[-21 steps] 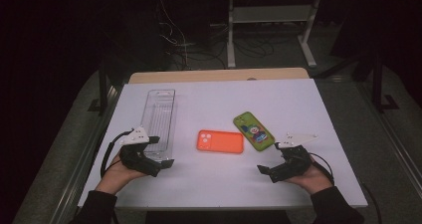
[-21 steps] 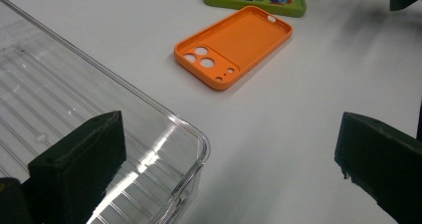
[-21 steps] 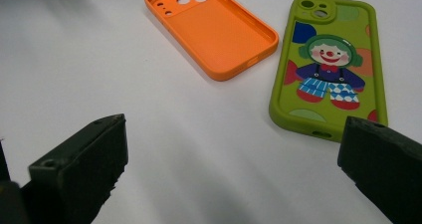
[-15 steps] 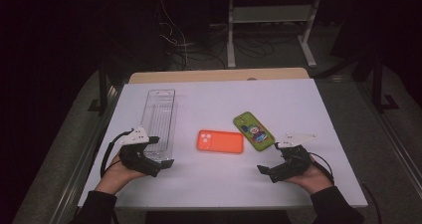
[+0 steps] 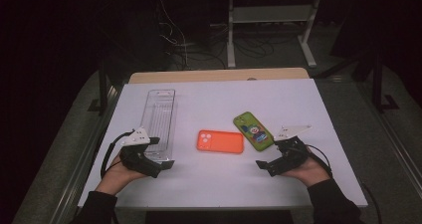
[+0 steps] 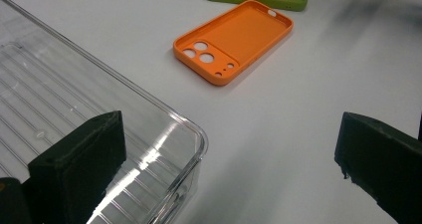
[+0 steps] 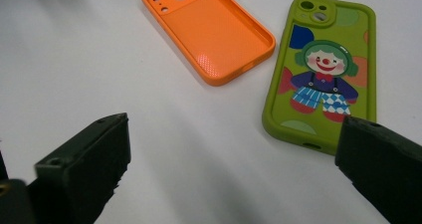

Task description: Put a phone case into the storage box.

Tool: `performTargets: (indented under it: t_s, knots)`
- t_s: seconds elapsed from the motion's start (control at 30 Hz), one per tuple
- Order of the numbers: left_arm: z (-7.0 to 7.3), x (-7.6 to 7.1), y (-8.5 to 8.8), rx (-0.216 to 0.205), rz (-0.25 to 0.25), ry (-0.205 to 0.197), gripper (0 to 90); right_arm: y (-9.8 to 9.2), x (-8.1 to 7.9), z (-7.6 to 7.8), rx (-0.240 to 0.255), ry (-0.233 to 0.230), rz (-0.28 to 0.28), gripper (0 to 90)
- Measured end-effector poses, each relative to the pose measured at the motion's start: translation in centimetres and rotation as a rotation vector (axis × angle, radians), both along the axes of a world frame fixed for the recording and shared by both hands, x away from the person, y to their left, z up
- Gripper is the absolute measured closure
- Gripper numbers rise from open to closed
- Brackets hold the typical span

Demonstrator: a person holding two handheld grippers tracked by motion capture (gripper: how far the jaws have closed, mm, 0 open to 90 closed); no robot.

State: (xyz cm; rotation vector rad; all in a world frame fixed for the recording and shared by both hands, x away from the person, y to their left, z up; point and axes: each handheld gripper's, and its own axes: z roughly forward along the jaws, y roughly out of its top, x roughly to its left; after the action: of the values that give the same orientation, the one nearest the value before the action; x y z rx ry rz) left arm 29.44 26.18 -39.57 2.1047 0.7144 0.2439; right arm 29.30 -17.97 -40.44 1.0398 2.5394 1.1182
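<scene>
An orange phone case [image 5: 220,141] lies hollow side up in the middle of the white table [image 5: 224,97]. A green case with a cartoon clown [image 5: 253,131] lies face up just right of it. My left gripper [image 5: 162,167] rests at the near left, open and empty, by the near end of a clear plastic tray [image 5: 158,115]. In the left gripper view one jaw stands over the tray's corner [image 6: 164,134], with the orange case [image 6: 234,41] beyond. My right gripper [image 5: 264,168] rests at the near right, open and empty. It faces the green case [image 7: 323,69] and the orange case [image 7: 206,27].
A wooden board [image 5: 219,75] borders the table's far edge. Beyond it the dark floor holds cables and a white metal frame [image 5: 271,20]. Bare white surface lies between the two grippers and in front of the cases.
</scene>
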Motion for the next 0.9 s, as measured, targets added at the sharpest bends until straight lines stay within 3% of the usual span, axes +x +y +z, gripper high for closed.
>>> performTargets:
  t_s: [0.23, 0.63, 0.9]
  knots:
    - [-0.1, 0.0, -0.1, 0.004, 0.008, -0.005, 0.0, 0.8, 0.5, 0.3, -0.03, 0.009, 0.009, 6.1]
    - [0.1, 0.0, 0.0, 0.005, 0.007, -0.01, 0.0, 1.6, 2.4, 0.6, -0.029, 0.022, 0.012, 14.4]
    - [0.2, 0.1, 0.1, 0.017, -0.009, -0.016, 0.0, 2.0, 3.8, 1.0, -0.031, 0.043, -0.009, 29.8]
